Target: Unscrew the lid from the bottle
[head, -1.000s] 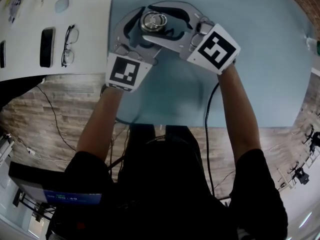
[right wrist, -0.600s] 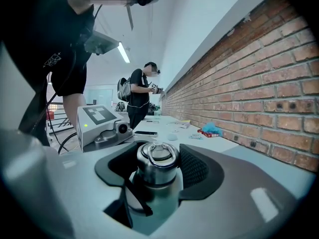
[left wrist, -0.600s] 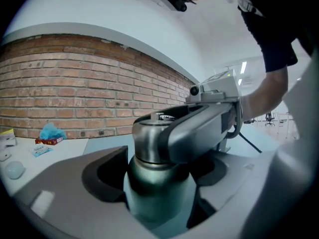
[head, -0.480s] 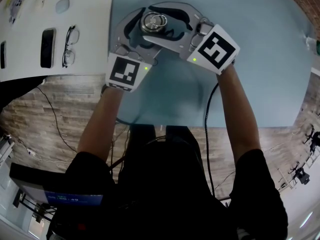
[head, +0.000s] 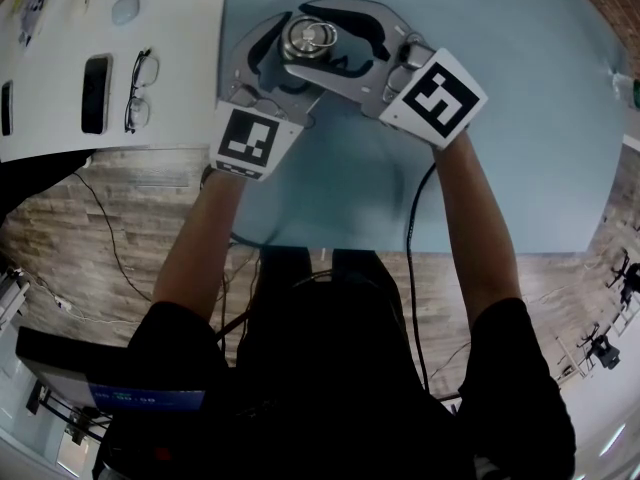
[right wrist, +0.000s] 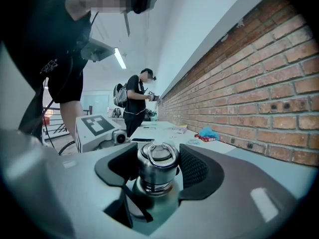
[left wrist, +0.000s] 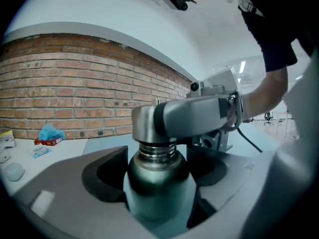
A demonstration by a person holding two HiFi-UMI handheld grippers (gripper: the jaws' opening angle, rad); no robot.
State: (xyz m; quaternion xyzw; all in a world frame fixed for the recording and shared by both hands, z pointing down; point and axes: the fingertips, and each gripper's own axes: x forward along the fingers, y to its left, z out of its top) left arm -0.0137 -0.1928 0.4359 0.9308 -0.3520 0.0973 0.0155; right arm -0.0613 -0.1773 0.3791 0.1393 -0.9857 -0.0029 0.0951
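Blue table [head: 520,118]: bottle [left wrist: 158,198] in left gripper [left wrist: 149,171], lid [right wrist: 158,164] in right gripper [right wrist: 155,176].

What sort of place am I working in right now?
Probably an open-plan lab or office workspace. A long brick wall runs down one side, there are white desks beside the work table, strip lights on the ceiling, and another person stands at a desk further down.

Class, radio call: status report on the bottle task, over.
Left gripper shut on bottle. Right gripper shut on lid. Lid on bottle, threads showing beneath. Nothing blocking.
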